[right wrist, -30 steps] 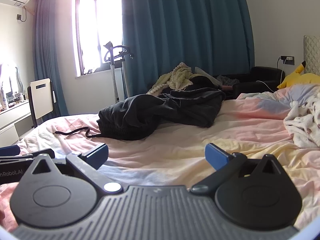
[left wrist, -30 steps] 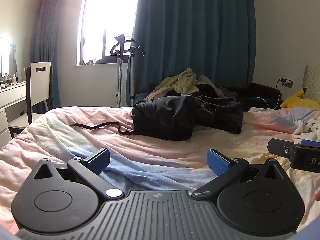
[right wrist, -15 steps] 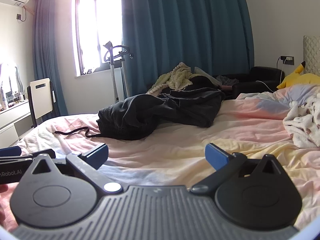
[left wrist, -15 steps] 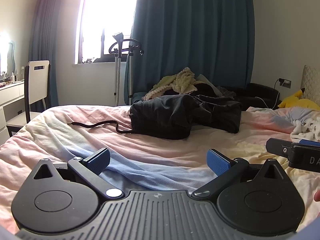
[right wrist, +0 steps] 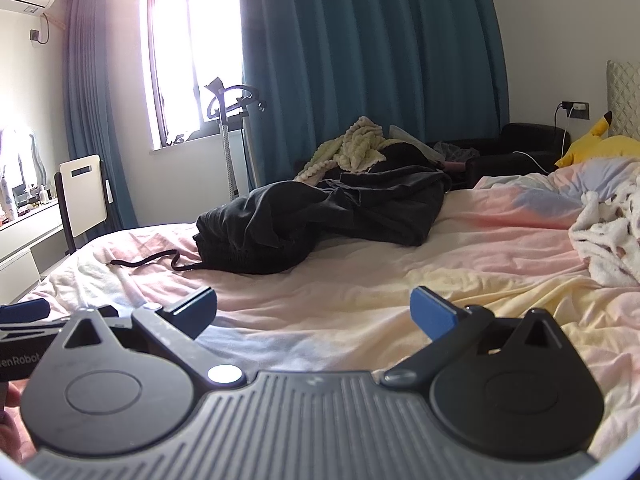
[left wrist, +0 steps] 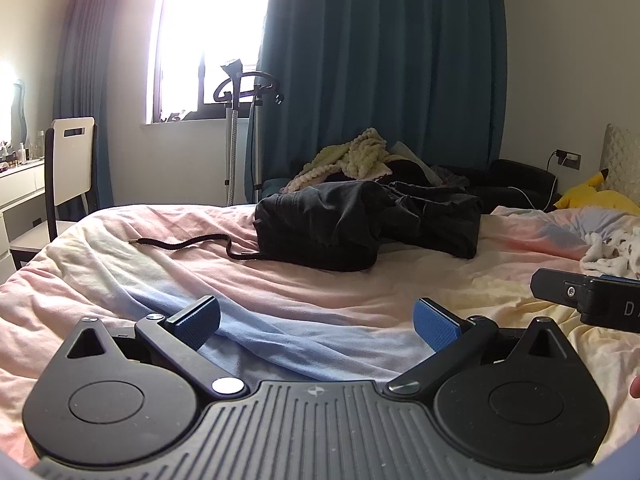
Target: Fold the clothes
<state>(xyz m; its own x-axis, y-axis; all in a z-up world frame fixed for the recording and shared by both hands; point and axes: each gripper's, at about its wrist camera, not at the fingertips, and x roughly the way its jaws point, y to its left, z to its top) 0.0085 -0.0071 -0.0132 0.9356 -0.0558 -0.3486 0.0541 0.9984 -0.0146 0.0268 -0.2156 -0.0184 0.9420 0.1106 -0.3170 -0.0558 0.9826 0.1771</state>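
A crumpled black garment (left wrist: 360,224) with a long black drawstring (left wrist: 188,245) lies in a heap on the pastel bedsheet (left wrist: 320,300); it also shows in the right wrist view (right wrist: 320,220). My left gripper (left wrist: 316,322) is open and empty, low over the sheet, well short of the garment. My right gripper (right wrist: 314,310) is open and empty too, beside the left one. The right gripper's body shows at the right edge of the left wrist view (left wrist: 592,300).
A white fluffy blanket (right wrist: 608,236) lies on the bed at right, with a yellow plush (right wrist: 600,144) behind. A pile of clothes (left wrist: 352,160) sits beyond the bed by the blue curtain. A garment steamer stand (left wrist: 236,132), a chair (left wrist: 68,176) and a dresser stand at left.
Both grippers stay open and empty. The left wrist view has shifted slightly, so the garment sits a bit further left and lower; the right view is almost unchanged.
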